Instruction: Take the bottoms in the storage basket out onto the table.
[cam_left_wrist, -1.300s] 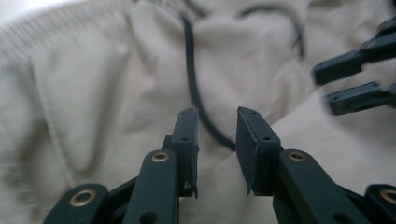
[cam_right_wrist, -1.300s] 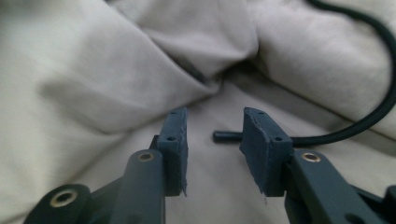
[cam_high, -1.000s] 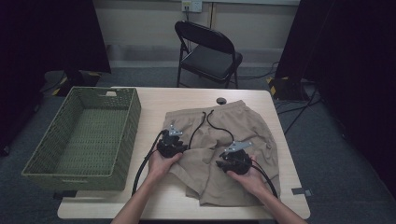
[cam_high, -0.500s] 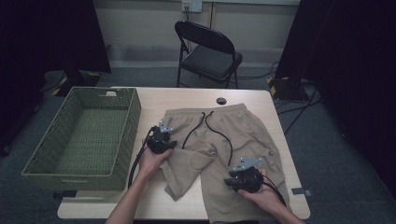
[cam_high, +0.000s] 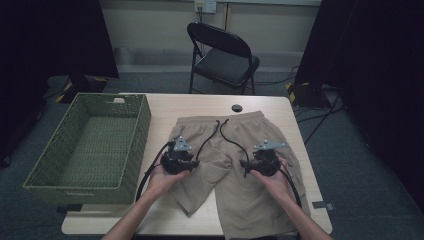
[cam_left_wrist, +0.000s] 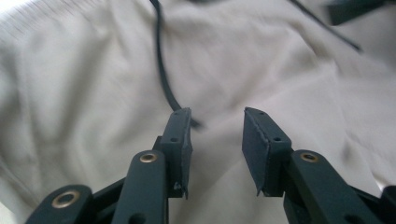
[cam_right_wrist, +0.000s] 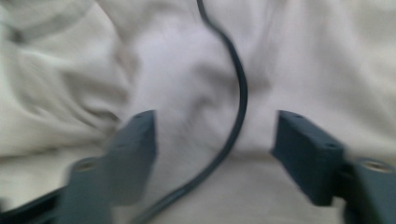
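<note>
At the left of the worktop (cam_high: 165, 106) stands a green woven basket (cam_high: 90, 145), its near corner overhanging the worktop's near left edge; its right wall runs just beside the left claw (cam_high: 192, 161). That claw sits over the left leg of the beige shorts (cam_high: 240, 195), jaws apart with nothing between them, having just opened a little; in the left gripper view (cam_left_wrist: 215, 135) they hang over creased cloth, one strand of the black drawstring (cam_left_wrist: 163, 70) ending by one pad. A bare strip of worktop lies between basket and shorts, and more at the far side, where a small dark round hole (cam_high: 236, 108) sits near the waistband.

The shorts lie spread flat right of centre, waistband far, legs toward the near edge, the left leg rumpled and shorter-looking. The right claw (cam_high: 246, 166) rests over the right leg, jaws wide apart and just opened, gripping nothing; the right gripper view (cam_right_wrist: 215, 149) shows the drawstring curving between them. A folding chair (cam_high: 225, 55) stands beyond the far edge.
</note>
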